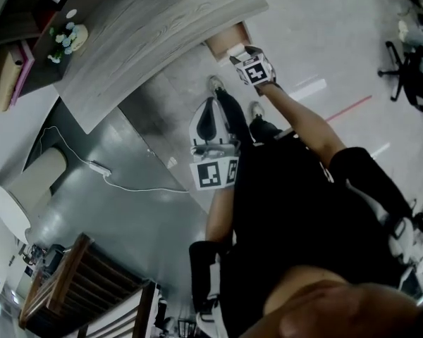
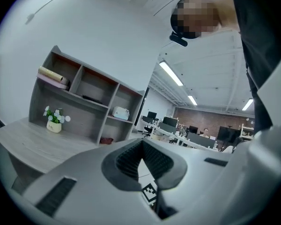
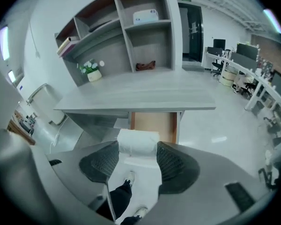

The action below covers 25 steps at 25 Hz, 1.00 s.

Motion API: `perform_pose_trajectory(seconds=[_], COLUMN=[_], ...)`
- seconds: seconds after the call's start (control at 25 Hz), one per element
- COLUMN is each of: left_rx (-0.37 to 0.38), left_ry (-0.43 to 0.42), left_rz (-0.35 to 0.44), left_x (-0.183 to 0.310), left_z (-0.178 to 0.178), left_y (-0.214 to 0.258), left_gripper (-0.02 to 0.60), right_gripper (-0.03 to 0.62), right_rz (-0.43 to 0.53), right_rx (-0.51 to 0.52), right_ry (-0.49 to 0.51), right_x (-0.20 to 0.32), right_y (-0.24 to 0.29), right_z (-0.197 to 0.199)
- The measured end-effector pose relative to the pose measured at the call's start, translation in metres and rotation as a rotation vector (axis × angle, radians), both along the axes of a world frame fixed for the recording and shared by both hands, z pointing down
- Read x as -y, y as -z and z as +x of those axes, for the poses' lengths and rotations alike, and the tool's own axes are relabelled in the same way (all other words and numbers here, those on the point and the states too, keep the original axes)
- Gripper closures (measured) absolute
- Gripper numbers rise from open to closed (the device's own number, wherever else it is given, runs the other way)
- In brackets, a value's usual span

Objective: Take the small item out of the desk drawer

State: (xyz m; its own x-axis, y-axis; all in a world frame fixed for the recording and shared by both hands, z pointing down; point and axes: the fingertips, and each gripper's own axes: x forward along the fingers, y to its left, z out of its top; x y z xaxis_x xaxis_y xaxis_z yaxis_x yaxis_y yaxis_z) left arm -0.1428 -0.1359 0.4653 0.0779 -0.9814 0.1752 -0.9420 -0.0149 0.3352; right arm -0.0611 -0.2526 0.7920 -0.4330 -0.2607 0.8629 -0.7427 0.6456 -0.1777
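Head view, looking steeply down: a person in black stands on a pale grey floor [image 1: 317,20] in front of a grey wood-grain bench [image 1: 148,27]. A drawer [image 1: 224,44] with an orange-brown inside juts out from under the bench's edge. The right tongs [image 1: 238,53] are stretched forward on an extended arm, with their tips at the front end of the open drawer. What they hold is hard to make out from here. The left tongs [image 1: 211,108] are held close to the body, well back from the drawer and over the person's shoes. A flower pot [image 1: 67,37] stands at the far side of the bench.

Left gripper view: the left tongs [image 2: 141,149] are tilted upward. Their dark ribbed pads meet at the tips and nothing is between them. Beyond them a shelf unit [image 2: 84,102] rises from the bench top, with the flower pot in front of it.

Right gripper view: the right tongs [image 3: 138,146] are closed on a small white roll [image 3: 138,141]. The roll lies crosswise, pressed between the two ribbed pads near their tips. Straight behind it the drawer stands open beneath the bench top. The roll appears at the drawer's near edge, and whether it is just over that edge or just outside it cannot be told. Below the tongs are the floor and the person's shoes [image 3: 131,177].
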Motion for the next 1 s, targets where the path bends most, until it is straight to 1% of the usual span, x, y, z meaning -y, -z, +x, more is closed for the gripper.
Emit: perform_pose_trajectory(seconds=[0.24, 0.36, 0.52, 0.72, 1.0], left_rx=[0.040, 0.061, 0.082, 0.111, 0.094], left_ry=[0.012, 0.025, 0.053, 0.080, 0.059], left_rz=[0.072, 0.099, 0.110, 0.111, 0.128], left_x=[-0.037, -0.060, -0.095, -0.132, -0.156], left_z=[0.032, 0.051, 0.072, 0.088, 0.096], left_y=[0.040, 0.059, 0.076, 0.093, 0.108], left_gripper=[0.584, 0.584, 0.584, 0.584, 0.584], right_gripper=[0.340, 0.341, 0.340, 0.341, 0.340], right_rz=[0.108, 0.144, 0.203, 0.287, 0.397], right_rx=[0.073, 0.141, 0.222, 0.306, 0.403], right_ry=[0.007, 0.033, 0.053, 0.057, 0.044], right_x=[-0.024, -0.047, -0.075, -0.101, -0.132], right_y=[0.076, 0.112, 0.163, 0.226, 0.290], right_z=[0.023, 0.031, 0.047, 0.070, 0.096])
